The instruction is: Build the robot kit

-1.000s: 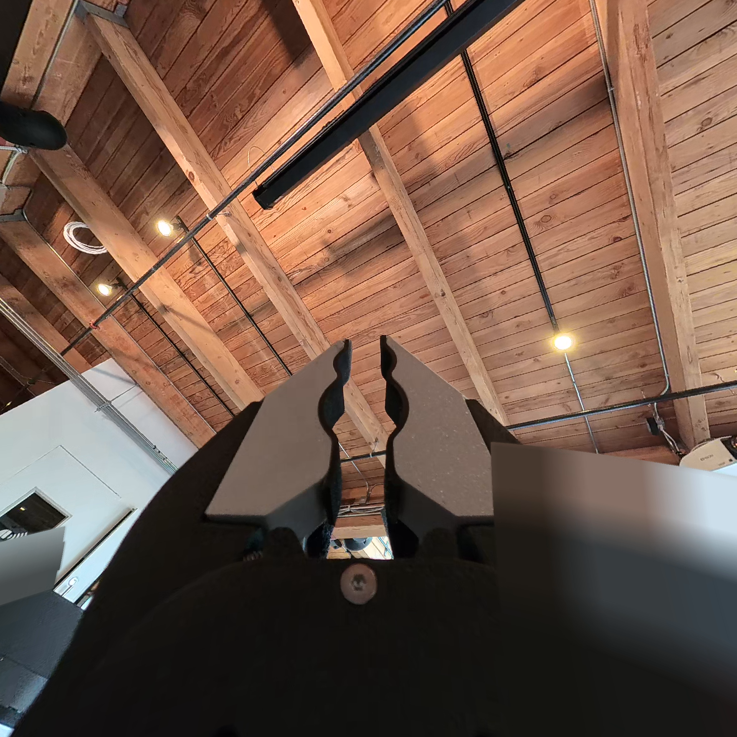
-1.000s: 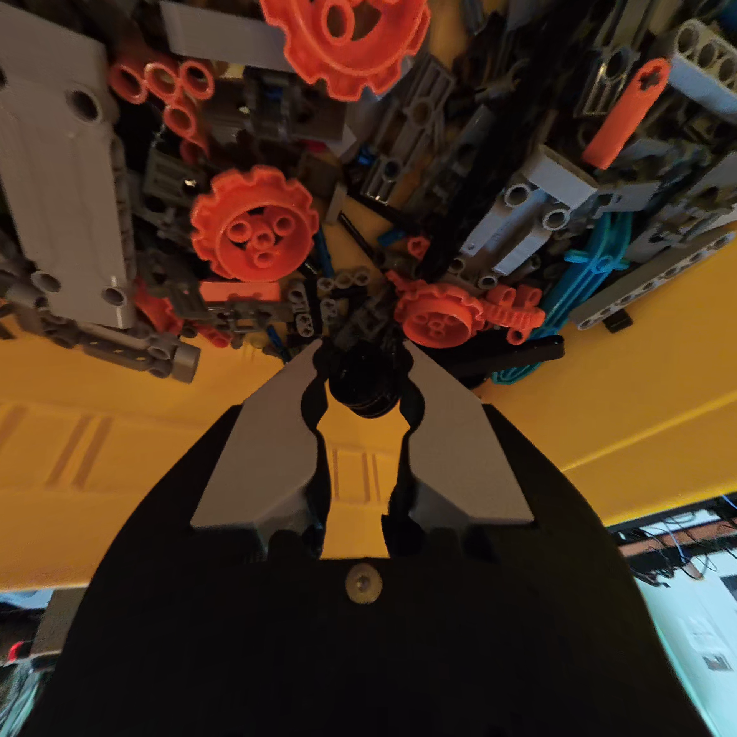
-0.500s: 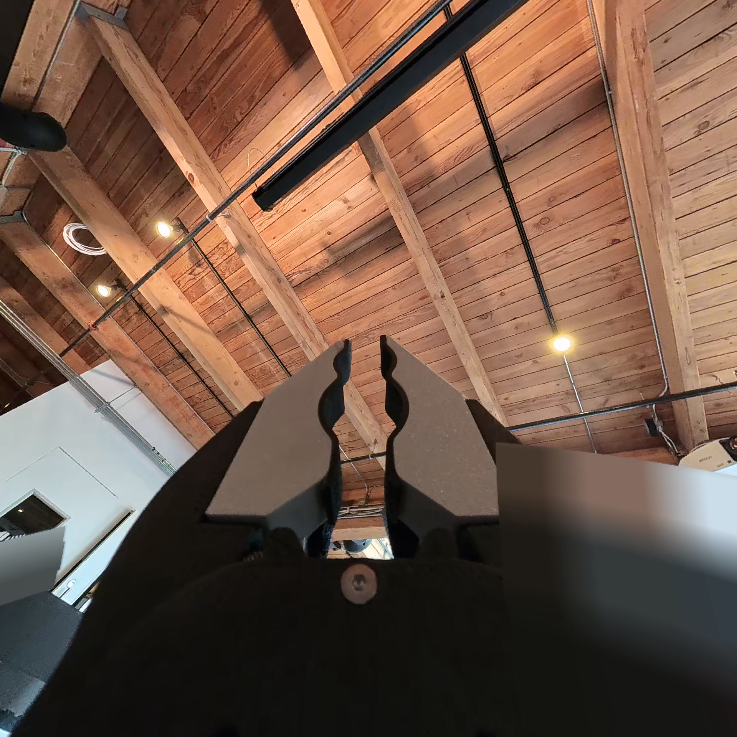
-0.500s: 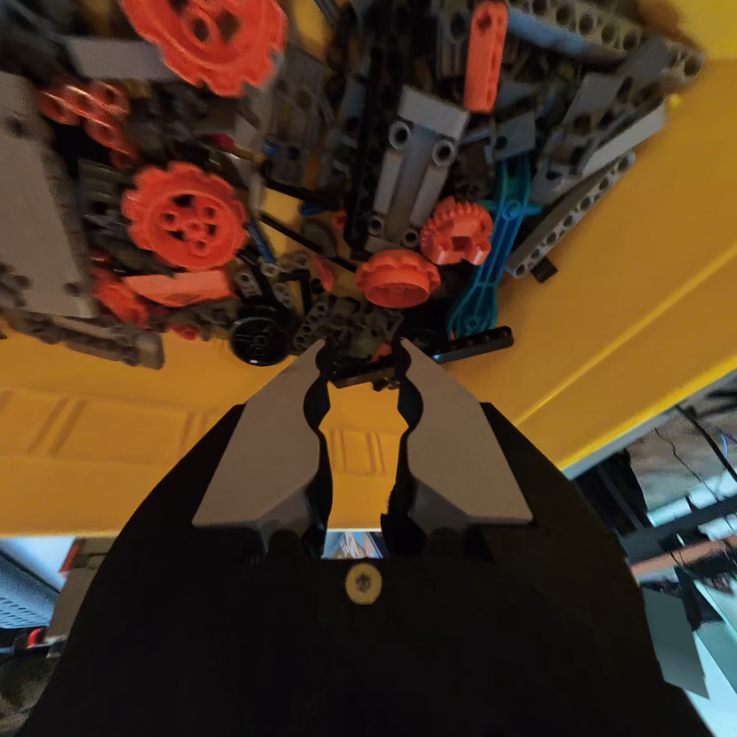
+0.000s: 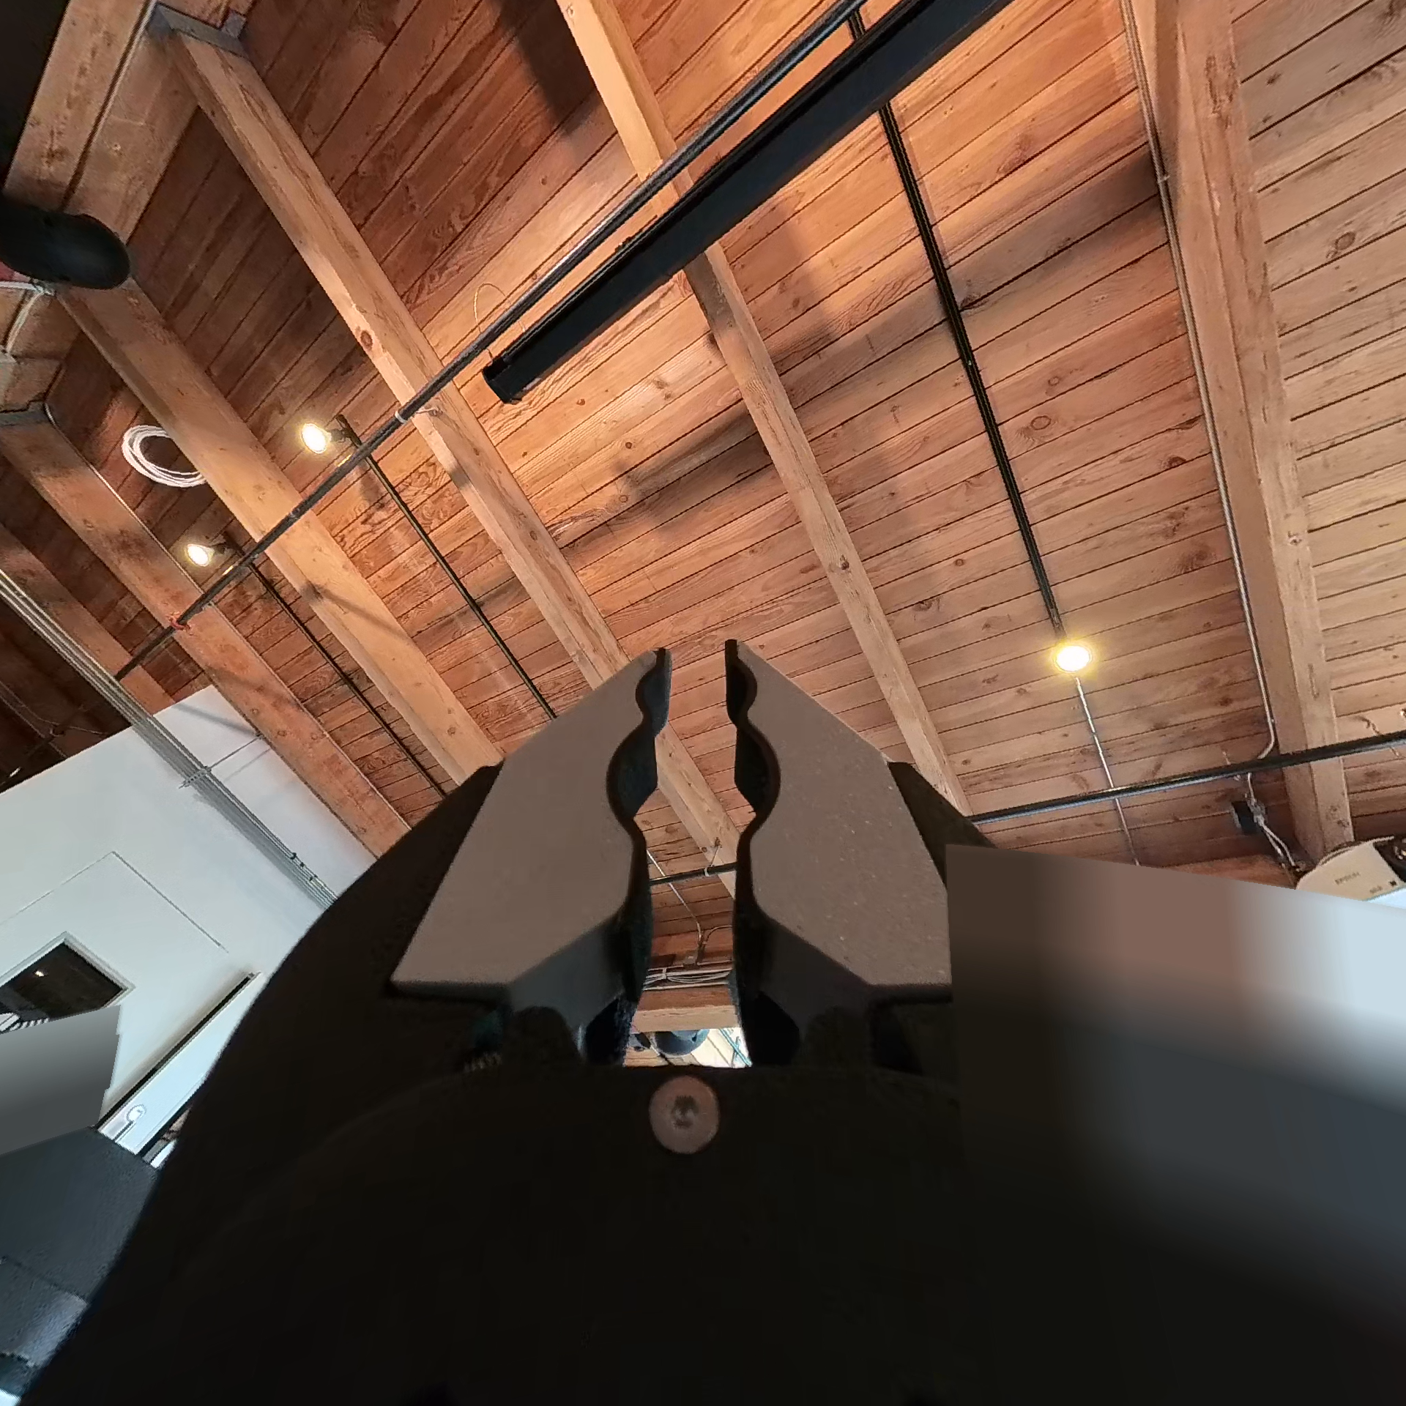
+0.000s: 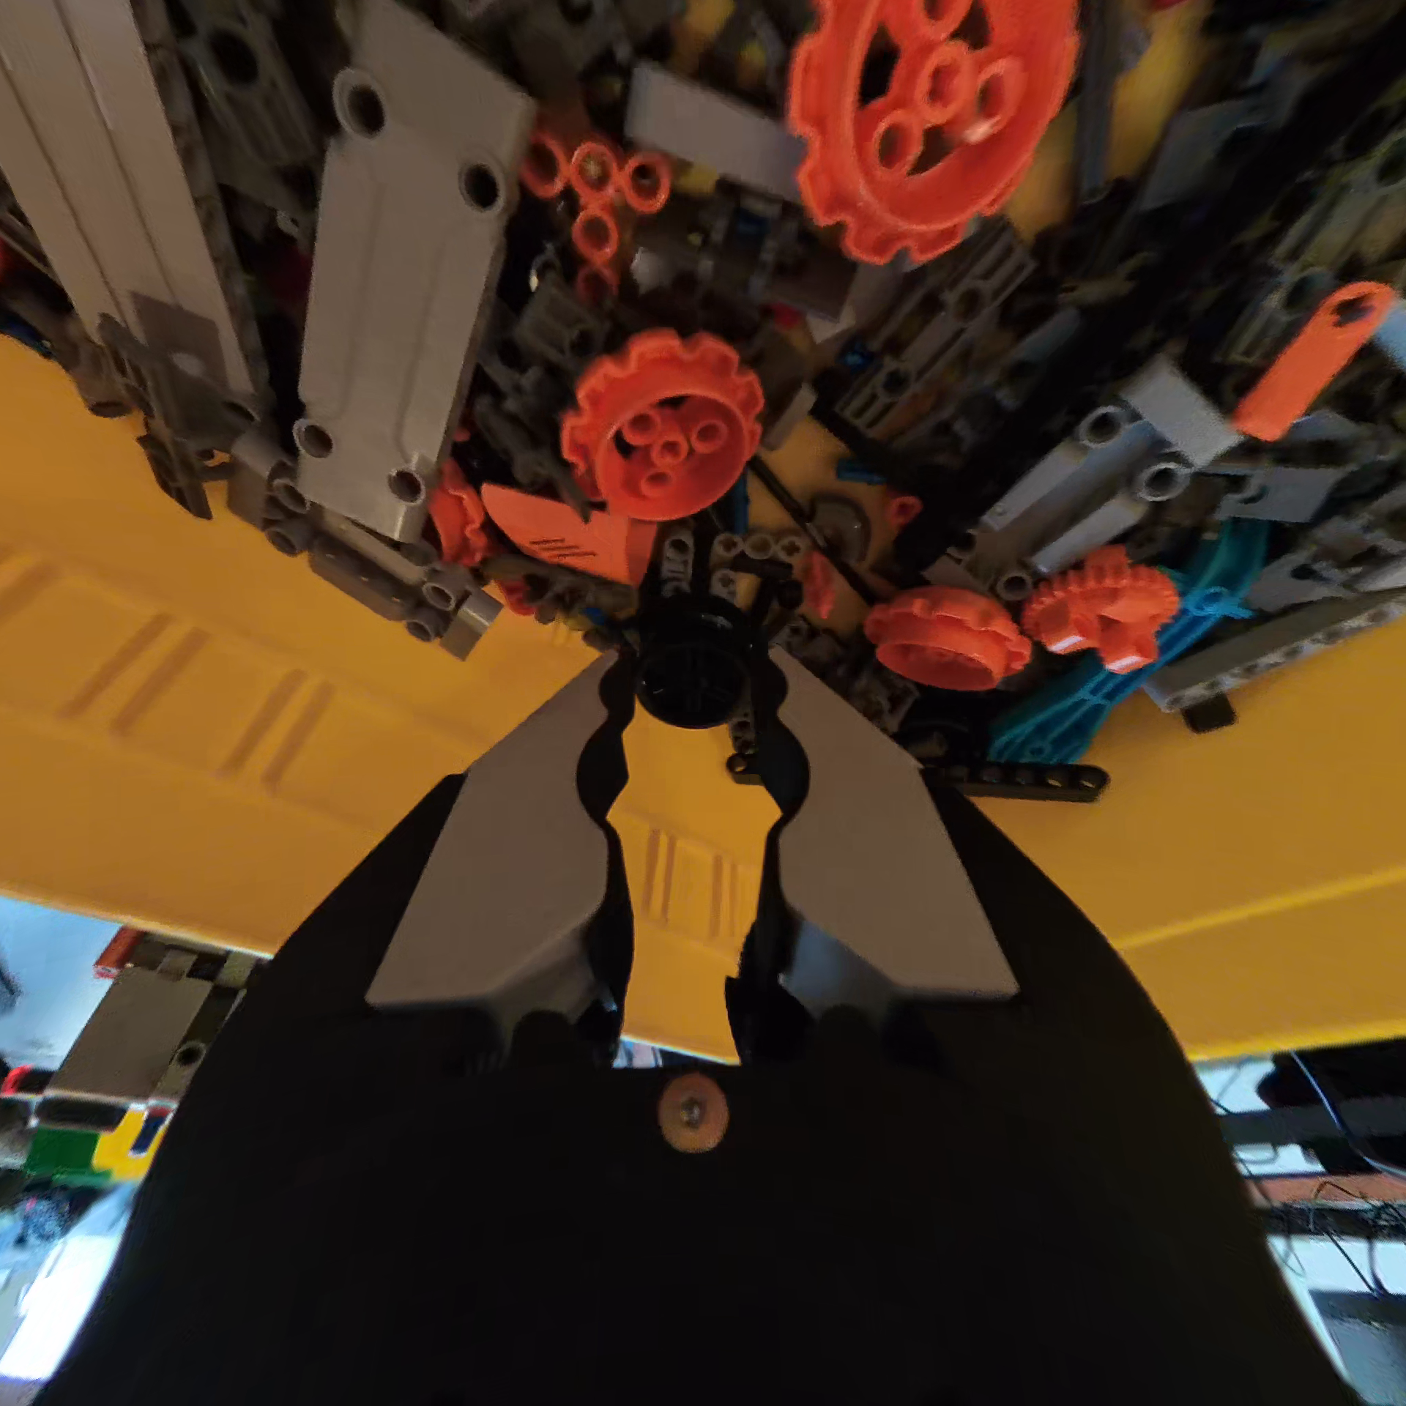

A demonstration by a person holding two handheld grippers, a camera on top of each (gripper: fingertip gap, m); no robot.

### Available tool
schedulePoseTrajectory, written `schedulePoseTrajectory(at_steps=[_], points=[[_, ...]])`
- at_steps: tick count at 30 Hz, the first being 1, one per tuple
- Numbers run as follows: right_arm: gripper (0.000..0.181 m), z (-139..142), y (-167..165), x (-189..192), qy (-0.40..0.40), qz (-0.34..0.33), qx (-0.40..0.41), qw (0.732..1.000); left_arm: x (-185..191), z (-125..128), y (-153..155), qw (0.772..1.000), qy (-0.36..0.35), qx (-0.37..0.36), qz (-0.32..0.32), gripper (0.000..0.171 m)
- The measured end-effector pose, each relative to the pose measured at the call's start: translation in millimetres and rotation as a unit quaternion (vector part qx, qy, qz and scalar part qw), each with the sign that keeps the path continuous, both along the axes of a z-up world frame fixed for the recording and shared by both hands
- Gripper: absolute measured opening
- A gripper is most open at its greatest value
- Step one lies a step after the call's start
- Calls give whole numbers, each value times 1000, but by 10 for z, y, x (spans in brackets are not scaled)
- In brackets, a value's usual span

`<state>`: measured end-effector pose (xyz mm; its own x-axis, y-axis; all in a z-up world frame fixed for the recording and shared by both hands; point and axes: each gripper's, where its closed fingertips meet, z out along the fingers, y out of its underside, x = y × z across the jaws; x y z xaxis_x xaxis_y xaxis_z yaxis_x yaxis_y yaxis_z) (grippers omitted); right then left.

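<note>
The left gripper (image 5: 696, 662) has not shifted over the last second. It points up at the plank ceiling (image 5: 761, 380), its jaws a narrow slit apart with nothing between them, and a lamp (image 5: 1071, 656) glows to its right. The right gripper (image 6: 692, 658) has moved. Half a second ago it had drawn back and the black wheel (image 6: 688, 677) lay off to the left of its tips. Now it is close in again over the yellow bin (image 6: 228, 761), with the wheel squarely between the tips, as it was a second ago. To the left of the tips lies a grey panel (image 6: 396, 304). Just ahead is an orange gear (image 6: 662, 441), and to the right are a teal piece (image 6: 1065, 707) and a black beam (image 6: 1027, 780). The jaws stand moderately apart, flanking the wheel, but blur and shadow hide whether they press on it. The gripper bodies block the lower part of both views, and the deeper pile is too dark to sort out.
</note>
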<state>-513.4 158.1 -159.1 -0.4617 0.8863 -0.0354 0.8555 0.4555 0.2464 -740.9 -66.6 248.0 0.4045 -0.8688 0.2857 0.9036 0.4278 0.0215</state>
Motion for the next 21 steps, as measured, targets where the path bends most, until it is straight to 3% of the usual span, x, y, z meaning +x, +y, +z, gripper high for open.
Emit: schedulePoseTrajectory(at_steps=[3,6,10,12,14,17,19,21], points=[[30,119,124,-283,68,-20,8,997,1,0,-1,1000,0,0,-1,12],[29,284,534,-554,135,-29,86,987,6,3,-11,1000,0,1,0,12],[32,310,902,-555,136,-57,133,980,5,1,-3,1000,0,0,0,12],[46,276,928,-534,137,-61,136,979,8,2,4,1000,1,0,-2,12],[52,322,804,-635,181,-42,128,974,6,1,-1,1000,1,0,-1,12],[65,361,263,-759,237,3,38,971,8,3,-13,1000,1,1,2,12],[82,260,-11,-647,196,16,-7,980,19,6,-13,1000,2,0,2,12],[84,121,-224,-494,141,30,-49,988,32,10,-6,1000,4,0,1,12]])
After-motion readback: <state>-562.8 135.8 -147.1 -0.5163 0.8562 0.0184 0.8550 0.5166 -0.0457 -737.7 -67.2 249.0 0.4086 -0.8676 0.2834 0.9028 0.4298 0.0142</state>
